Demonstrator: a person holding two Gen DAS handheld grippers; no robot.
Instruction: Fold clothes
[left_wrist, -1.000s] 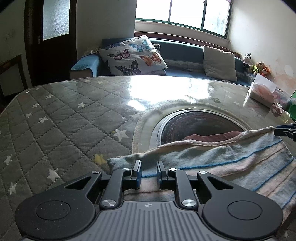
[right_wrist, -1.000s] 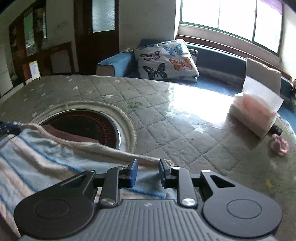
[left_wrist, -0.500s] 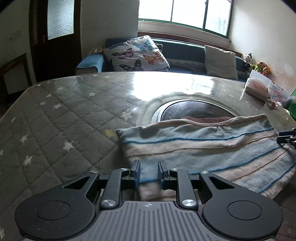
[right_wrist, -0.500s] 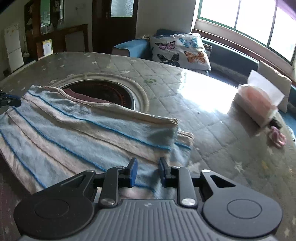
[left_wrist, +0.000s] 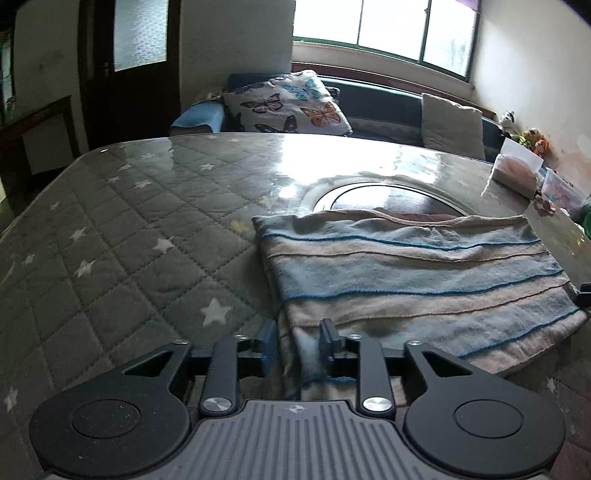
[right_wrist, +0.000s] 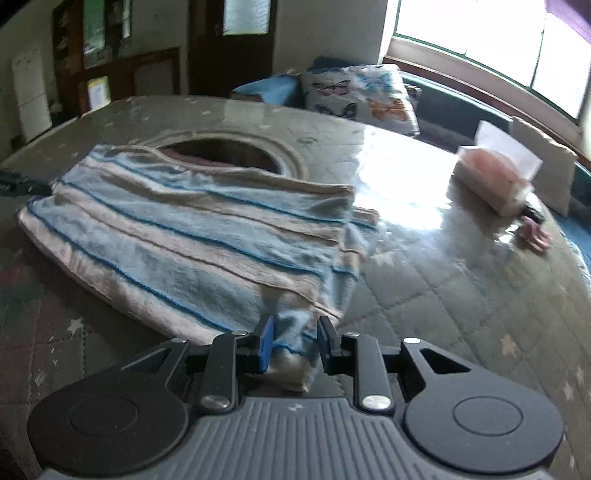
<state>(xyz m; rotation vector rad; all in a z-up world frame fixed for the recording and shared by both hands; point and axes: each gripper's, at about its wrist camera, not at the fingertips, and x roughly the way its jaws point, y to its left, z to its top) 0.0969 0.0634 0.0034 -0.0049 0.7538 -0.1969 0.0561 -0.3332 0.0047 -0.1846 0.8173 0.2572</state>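
Both claws, left claw (left_wrist: 294, 341) and right claw (right_wrist: 294, 343), are opening around the striped garment's (left_wrist: 417, 273) near corners; dragging fabric could undo the fold at the worktop's (left_wrist: 129, 236) near edge.

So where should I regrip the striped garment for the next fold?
Both grippers are opening. Take the striped garment by its near corners: left gripper and right gripper come from the near table edge, where the hem bunches up between the fingers.

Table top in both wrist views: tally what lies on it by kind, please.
Striped garment: 1
Tissue box: 1
Small pink item by the box, too blurred to name: 1
Clear container at the far right edge: 1
Total: 4
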